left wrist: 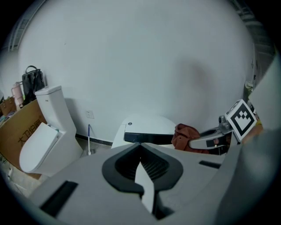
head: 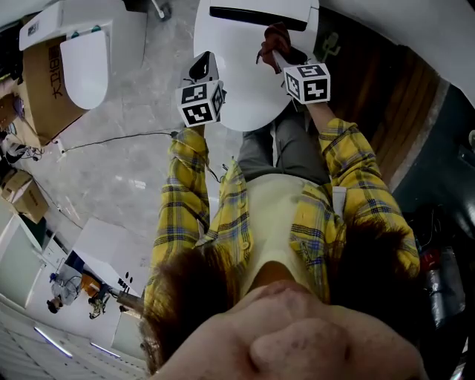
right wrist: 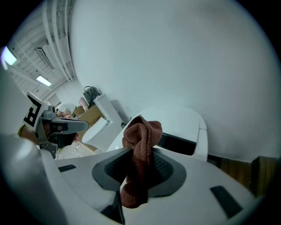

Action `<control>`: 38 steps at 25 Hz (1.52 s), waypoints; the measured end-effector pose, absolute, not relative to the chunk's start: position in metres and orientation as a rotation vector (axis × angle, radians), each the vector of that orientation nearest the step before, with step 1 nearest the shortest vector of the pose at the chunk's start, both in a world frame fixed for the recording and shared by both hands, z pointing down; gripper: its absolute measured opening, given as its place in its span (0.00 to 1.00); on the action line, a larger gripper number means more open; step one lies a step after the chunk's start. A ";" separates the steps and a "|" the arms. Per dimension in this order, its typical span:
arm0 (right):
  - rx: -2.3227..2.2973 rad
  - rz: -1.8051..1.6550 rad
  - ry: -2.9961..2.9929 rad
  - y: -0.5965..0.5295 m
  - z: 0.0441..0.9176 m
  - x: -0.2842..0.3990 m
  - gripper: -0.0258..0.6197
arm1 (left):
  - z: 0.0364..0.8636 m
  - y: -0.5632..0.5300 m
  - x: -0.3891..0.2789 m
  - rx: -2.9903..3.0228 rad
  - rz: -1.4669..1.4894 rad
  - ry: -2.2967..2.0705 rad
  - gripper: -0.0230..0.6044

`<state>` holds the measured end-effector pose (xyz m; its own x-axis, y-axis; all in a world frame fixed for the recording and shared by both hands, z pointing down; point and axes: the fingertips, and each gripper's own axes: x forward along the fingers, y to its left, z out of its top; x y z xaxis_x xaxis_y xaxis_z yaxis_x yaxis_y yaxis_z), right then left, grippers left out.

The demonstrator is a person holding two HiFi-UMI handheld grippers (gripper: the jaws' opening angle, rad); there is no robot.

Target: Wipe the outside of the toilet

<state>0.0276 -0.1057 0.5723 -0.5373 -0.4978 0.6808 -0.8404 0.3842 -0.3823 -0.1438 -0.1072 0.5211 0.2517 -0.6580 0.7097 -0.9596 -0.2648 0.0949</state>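
Observation:
A white toilet (head: 249, 67) with its lid down stands in front of me; a dark slot runs across its back (head: 256, 16). My right gripper (head: 273, 50) is shut on a brown cloth (head: 276, 38) and holds it over the lid's right rear part. In the right gripper view the cloth (right wrist: 141, 145) hangs bunched between the jaws, with the toilet (right wrist: 186, 121) behind it. My left gripper (head: 202, 68) hovers at the lid's left edge, shut and holding nothing. The left gripper view shows the toilet (left wrist: 145, 127), the cloth (left wrist: 185, 136) and the right gripper's fingers (left wrist: 208, 140).
A second white toilet (head: 85, 59) stands to the left beside a cardboard box (head: 44, 82). A cable (head: 111, 139) runs over the grey floor. Wooden flooring (head: 378, 89) lies to the right, and a white wall (left wrist: 131, 57) stands behind the toilets.

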 end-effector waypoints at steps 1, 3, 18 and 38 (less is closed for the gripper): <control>1.124 0.994 -2.206 -0.104 0.570 0.017 0.23 | 0.521 -0.104 -0.148 1.996 0.753 -1.477 0.05; 1.073 0.993 -2.237 -0.102 0.567 -0.005 0.23 | 0.523 -0.099 -0.159 1.974 0.749 -1.498 0.05; 0.776 0.908 -2.393 -0.104 0.580 -0.153 0.23 | 0.539 -0.057 -0.214 1.838 0.740 -1.598 0.05; 0.834 1.085 -2.100 -0.110 0.660 -0.139 0.23 | 0.558 -0.050 -0.212 1.848 0.790 -1.548 0.05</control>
<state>-0.1391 -0.1102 0.6599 -0.6053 -0.2464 0.7570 -0.7599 0.4621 -0.4572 -0.2122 -0.0504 0.5581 0.1445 -0.6331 0.7605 -0.9873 -0.1438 0.0678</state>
